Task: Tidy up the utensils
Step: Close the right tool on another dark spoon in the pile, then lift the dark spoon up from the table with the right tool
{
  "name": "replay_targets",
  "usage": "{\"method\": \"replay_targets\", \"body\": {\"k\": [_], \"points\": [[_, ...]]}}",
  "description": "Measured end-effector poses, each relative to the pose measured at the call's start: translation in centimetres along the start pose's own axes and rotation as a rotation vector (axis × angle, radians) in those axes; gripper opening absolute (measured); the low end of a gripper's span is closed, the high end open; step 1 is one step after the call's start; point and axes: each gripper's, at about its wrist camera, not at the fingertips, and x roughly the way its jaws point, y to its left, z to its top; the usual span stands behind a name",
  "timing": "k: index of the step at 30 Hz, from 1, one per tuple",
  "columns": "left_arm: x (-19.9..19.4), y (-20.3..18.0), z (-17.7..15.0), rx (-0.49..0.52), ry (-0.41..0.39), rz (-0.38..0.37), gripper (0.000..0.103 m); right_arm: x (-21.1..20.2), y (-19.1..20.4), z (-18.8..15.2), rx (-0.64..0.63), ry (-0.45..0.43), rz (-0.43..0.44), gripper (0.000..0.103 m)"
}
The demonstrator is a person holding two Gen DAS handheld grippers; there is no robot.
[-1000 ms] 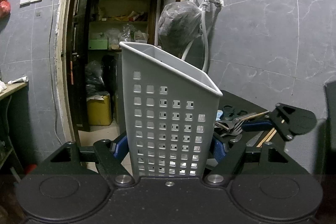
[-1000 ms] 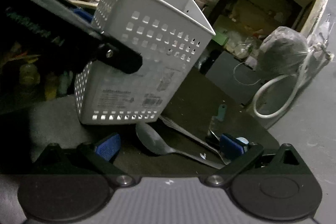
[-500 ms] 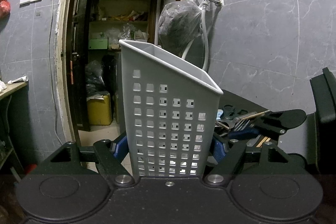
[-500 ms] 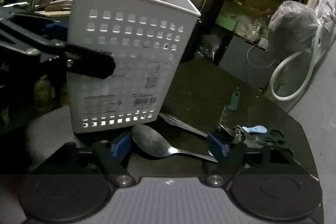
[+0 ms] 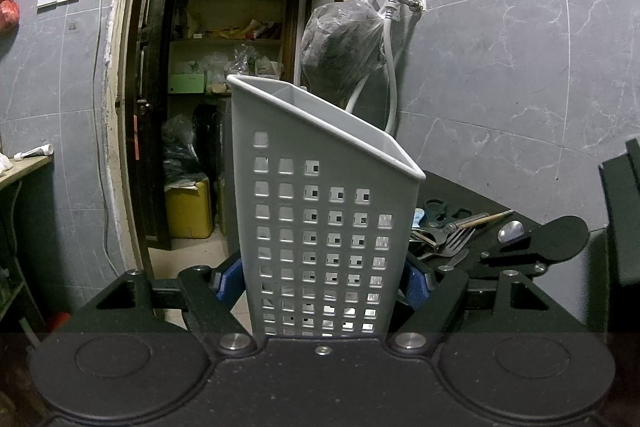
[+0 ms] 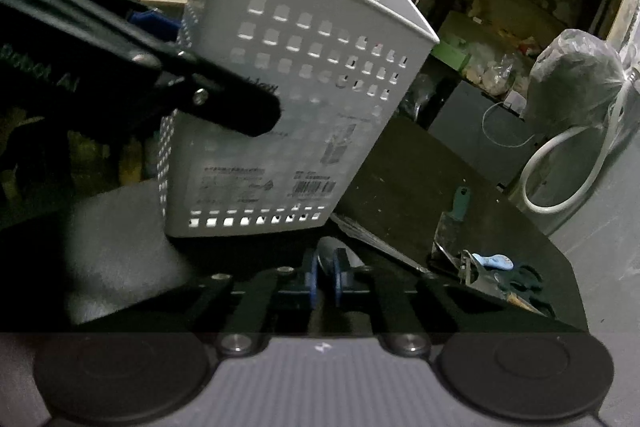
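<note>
A white perforated utensil basket (image 5: pixel 320 195) stands tilted on the dark table, and my left gripper (image 5: pixel 322 281) is shut on its lower sides with the blue pads (image 5: pixel 228 279) pressing both walls. In the right wrist view the same basket (image 6: pixel 304 99) fills the upper left, with a black left finger (image 6: pixel 224 103) across it. My right gripper (image 6: pixel 324 281) is closing its jaws on a metal spoon (image 6: pixel 326 253), which sits between the nearly touching blue pads. The left wrist view shows the spoon bowl (image 5: pixel 510 231) poking up from the right gripper (image 5: pixel 532 247).
Loose utensils lie right of the basket: a fork (image 5: pixel 456 243), scissors (image 5: pixel 440 207), a cleaver with a teal handle (image 6: pixel 452 223), a blue-handled tool (image 6: pixel 492 261). A bagged object and white hose (image 6: pixel 572 79) stand behind the table (image 6: pixel 420 167). An open doorway lies beyond.
My right gripper's jaws have come together from wide open onto the spoon lying in front of the basket. The left gripper and basket have stayed put.
</note>
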Motion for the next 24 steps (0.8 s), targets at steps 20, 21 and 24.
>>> {"method": "replay_targets", "body": {"k": [20, 21, 24], "points": [[0.3, -0.2, -0.2, 0.006, 0.005, 0.004, 0.078, -9.5, 0.5, -5.4, 0.088, 0.007, 0.014, 0.007], [0.3, -0.3, -0.2, 0.007, 0.005, 0.005, 0.078, -9.9, 0.5, -5.6, 0.093, 0.008, 0.013, 0.007], [0.3, -0.3, -0.1, 0.007, 0.007, 0.006, 0.078, -10.5, 0.3, -6.0, 0.115, 0.008, -0.014, 0.010]]}}
